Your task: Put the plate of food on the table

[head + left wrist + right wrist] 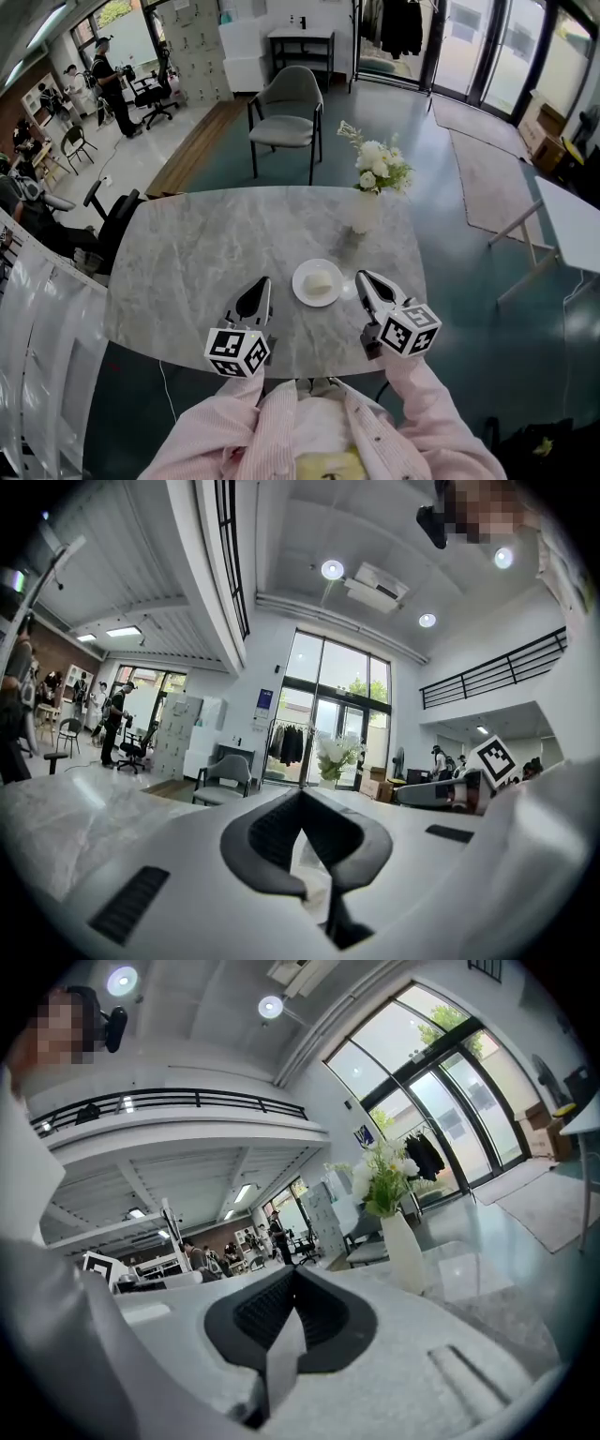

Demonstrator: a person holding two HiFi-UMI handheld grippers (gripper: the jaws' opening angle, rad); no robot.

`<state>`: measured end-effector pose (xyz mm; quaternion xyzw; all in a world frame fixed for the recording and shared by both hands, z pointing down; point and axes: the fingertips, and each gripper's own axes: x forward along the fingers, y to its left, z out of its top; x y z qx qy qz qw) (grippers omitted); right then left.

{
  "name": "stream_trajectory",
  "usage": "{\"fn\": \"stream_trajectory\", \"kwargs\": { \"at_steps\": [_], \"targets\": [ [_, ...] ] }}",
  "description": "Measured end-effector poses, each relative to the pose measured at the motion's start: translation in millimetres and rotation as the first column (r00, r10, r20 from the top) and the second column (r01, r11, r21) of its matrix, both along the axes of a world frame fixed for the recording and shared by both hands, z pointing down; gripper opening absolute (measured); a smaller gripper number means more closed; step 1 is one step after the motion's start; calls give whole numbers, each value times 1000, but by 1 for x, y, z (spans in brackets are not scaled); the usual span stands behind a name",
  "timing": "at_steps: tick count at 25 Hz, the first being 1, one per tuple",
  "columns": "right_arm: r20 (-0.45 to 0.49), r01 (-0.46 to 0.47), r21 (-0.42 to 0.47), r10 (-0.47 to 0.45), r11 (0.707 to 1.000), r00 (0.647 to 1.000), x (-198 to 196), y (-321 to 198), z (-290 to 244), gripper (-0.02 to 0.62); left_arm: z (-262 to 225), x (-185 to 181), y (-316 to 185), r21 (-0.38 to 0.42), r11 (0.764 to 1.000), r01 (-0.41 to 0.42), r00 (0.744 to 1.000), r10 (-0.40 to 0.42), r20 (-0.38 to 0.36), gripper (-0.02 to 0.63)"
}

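Plate on table; vase just behind; chair beyond.

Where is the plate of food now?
Head view: the plate rests on the marble table, near side, between the left gripper and right gripper, flower vase behind it.

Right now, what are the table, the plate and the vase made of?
Table: looks like polished marble or other stone, grey with pale veins and a soft shine, though it could be a printed top. Plate: plain white and smooth, probably glazed ceramic. Vase: white and rather matte, maybe ceramic, but it is too small to be sure.
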<state>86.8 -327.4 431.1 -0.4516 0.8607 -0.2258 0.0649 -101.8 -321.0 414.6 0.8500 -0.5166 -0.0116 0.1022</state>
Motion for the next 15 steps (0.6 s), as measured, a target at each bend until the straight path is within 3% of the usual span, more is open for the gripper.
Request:
{"fn": "stream_trajectory", "kwargs": {
  "at_steps": [7, 15],
  "targets": [
    [-8, -15, 66, 16, 998, 1000, 11, -3, -21, 5, -21, -7, 1, 52, 998, 21, 1000, -22, 13, -9],
    [-31, -18, 79, 20, 997, 999, 13, -5, -20, 5, -22, -9, -1, 67, 997, 26, 999, -28, 27, -9]
  ]
}}
